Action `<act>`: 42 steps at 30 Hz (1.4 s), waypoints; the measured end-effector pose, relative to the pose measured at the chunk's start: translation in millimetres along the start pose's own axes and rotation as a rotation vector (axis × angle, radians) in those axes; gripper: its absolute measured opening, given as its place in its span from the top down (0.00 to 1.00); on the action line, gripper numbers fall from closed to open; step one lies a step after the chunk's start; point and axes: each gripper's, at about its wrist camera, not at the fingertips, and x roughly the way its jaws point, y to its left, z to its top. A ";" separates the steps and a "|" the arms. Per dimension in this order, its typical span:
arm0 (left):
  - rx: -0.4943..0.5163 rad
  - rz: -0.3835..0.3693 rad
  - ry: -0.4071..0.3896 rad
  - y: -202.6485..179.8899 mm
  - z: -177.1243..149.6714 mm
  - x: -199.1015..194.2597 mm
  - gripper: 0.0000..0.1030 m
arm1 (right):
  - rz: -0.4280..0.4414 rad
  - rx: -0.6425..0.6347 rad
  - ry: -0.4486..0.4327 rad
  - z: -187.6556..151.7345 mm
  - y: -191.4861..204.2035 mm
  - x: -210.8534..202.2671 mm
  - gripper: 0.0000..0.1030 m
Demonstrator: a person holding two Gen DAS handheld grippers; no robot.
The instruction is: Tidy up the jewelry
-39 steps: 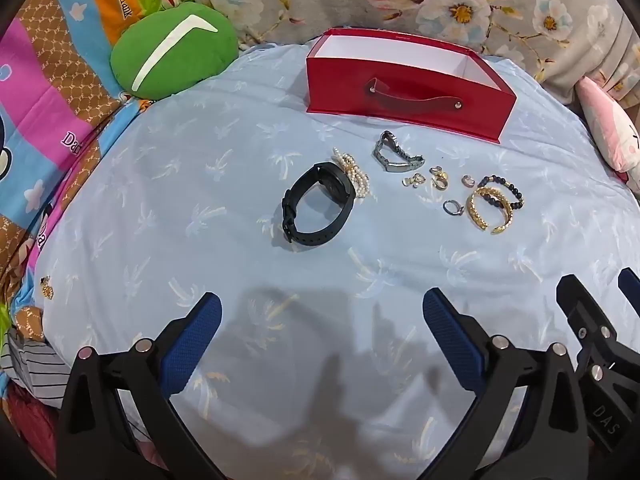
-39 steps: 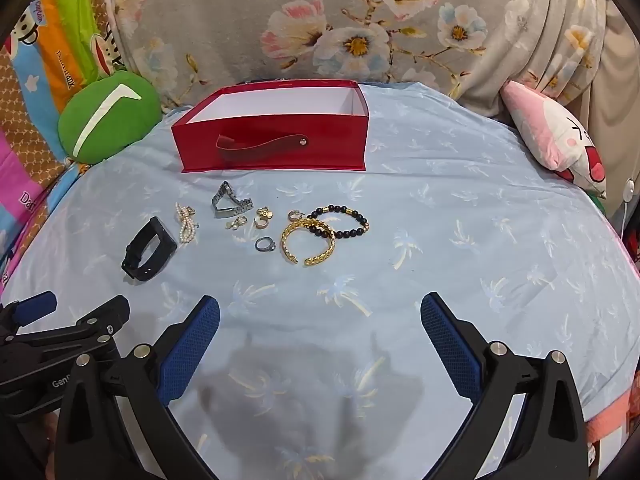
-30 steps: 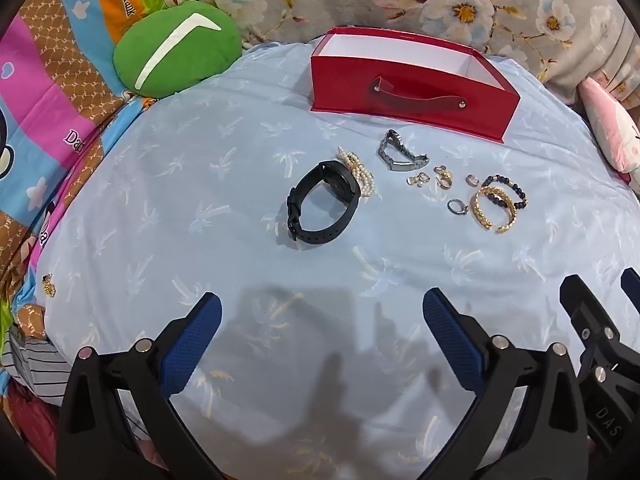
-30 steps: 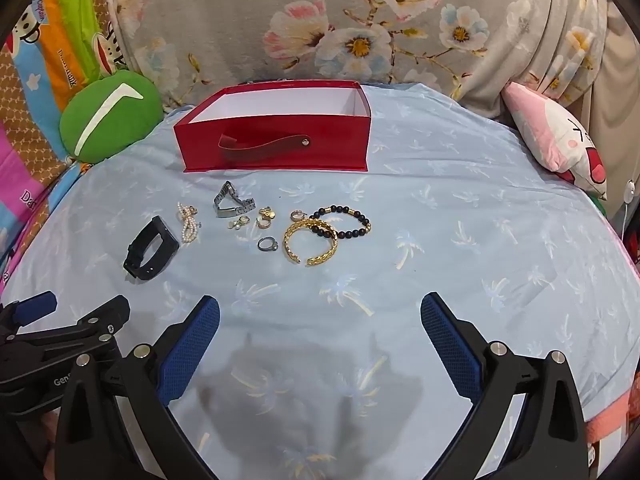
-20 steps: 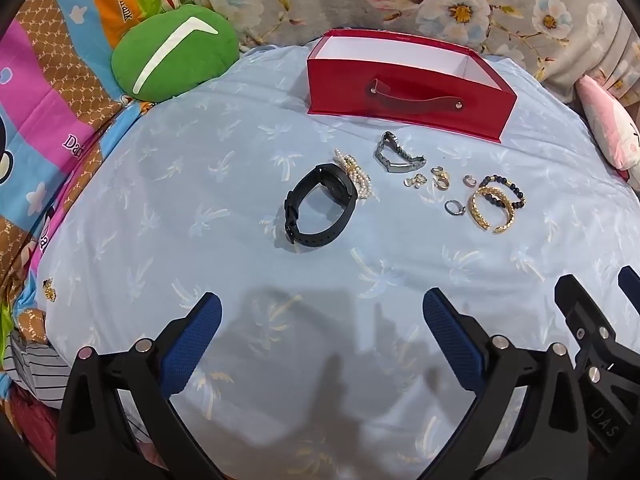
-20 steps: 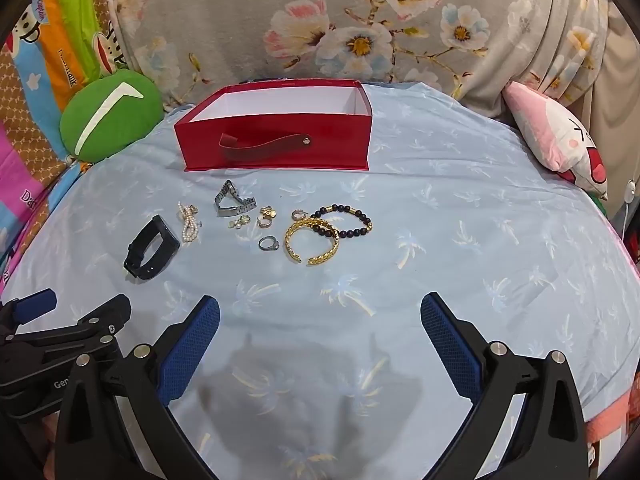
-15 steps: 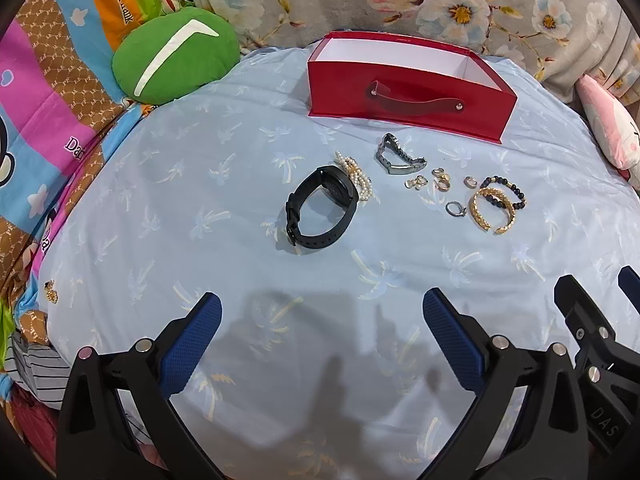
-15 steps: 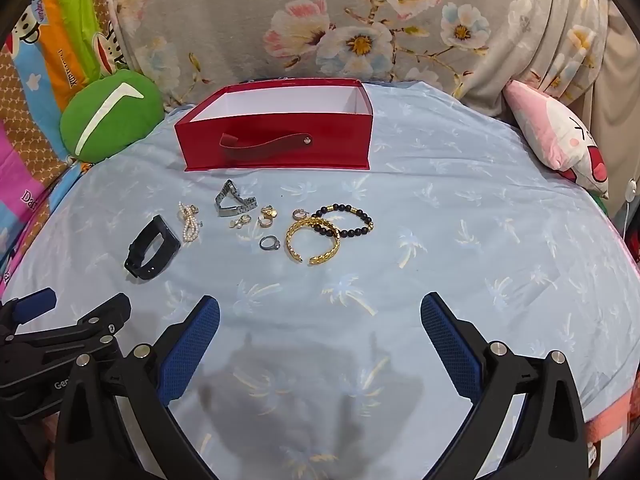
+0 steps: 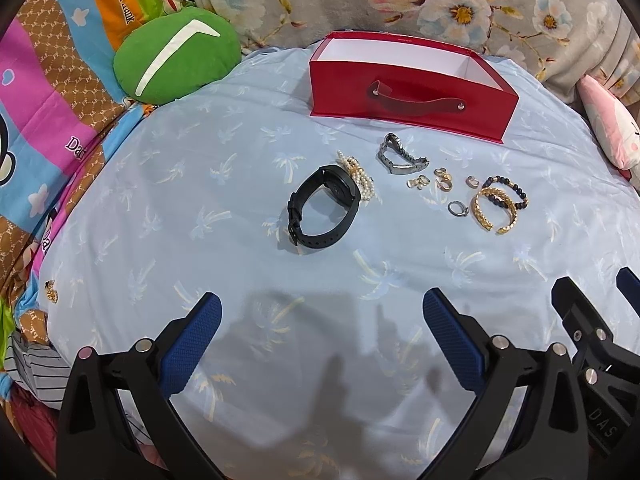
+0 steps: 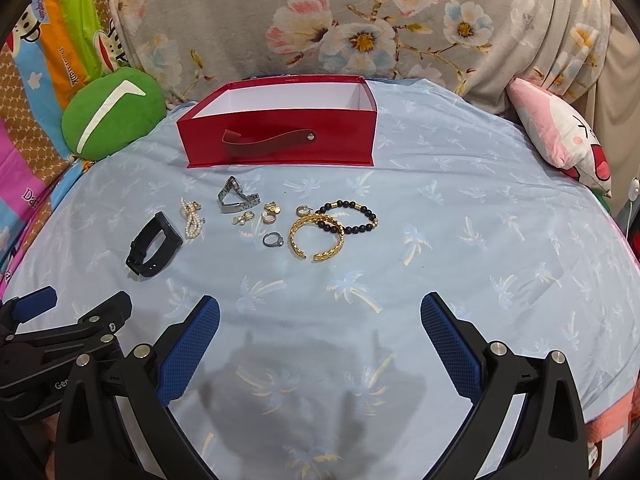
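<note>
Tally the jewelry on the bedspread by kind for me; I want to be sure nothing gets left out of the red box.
Watches or bands: 2, black band, silver watch
Bracelets: 3, pearl, gold cuff, black beaded
Small rings or earrings: 4, exact kind unclear
Total: 9, none yet in the red box

I'm working in a home bedroom: a bed under a pale blue palm-print sheet (image 10: 460, 216), floral bedding (image 10: 360, 32) at the far side, cartoon quilt (image 9: 44, 92) and green cushion (image 9: 176, 60) left.

bare sheet (image 10: 320, 280) ahead, red box (image 10: 280, 144) behind jewelry
</note>
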 end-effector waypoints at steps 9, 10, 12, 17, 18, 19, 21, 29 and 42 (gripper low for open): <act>-0.002 0.003 -0.001 1.6 -1.4 1.0 0.04 | 0.003 0.000 0.004 -0.6 0.5 0.5 0.05; -0.002 0.003 0.001 1.9 -0.6 0.7 0.04 | 0.001 -0.002 0.005 -0.7 1.2 0.7 0.05; -0.003 0.003 0.000 2.8 -0.2 0.3 0.04 | 0.004 -0.001 0.006 -0.5 -0.1 0.5 0.05; -0.003 0.006 0.001 5.2 0.1 1.6 0.04 | 0.002 -0.004 0.010 -1.1 2.0 2.4 0.05; -0.003 0.006 0.000 5.1 0.3 1.2 0.04 | 0.003 -0.003 0.009 -1.1 1.9 2.2 0.05; -0.004 0.006 0.001 5.1 0.3 1.3 0.04 | 0.004 -0.003 0.009 -1.7 2.3 2.4 0.05; -0.005 0.006 0.002 5.6 0.2 1.6 0.04 | 0.002 -0.004 0.010 -1.2 2.2 2.4 0.05; -0.005 0.007 0.003 5.0 0.3 2.4 0.04 | 0.004 -0.004 0.014 -2.0 2.9 4.1 0.05; -0.007 0.008 0.006 5.2 -1.1 3.4 0.04 | 0.007 -0.003 0.023 -3.8 3.3 7.2 0.05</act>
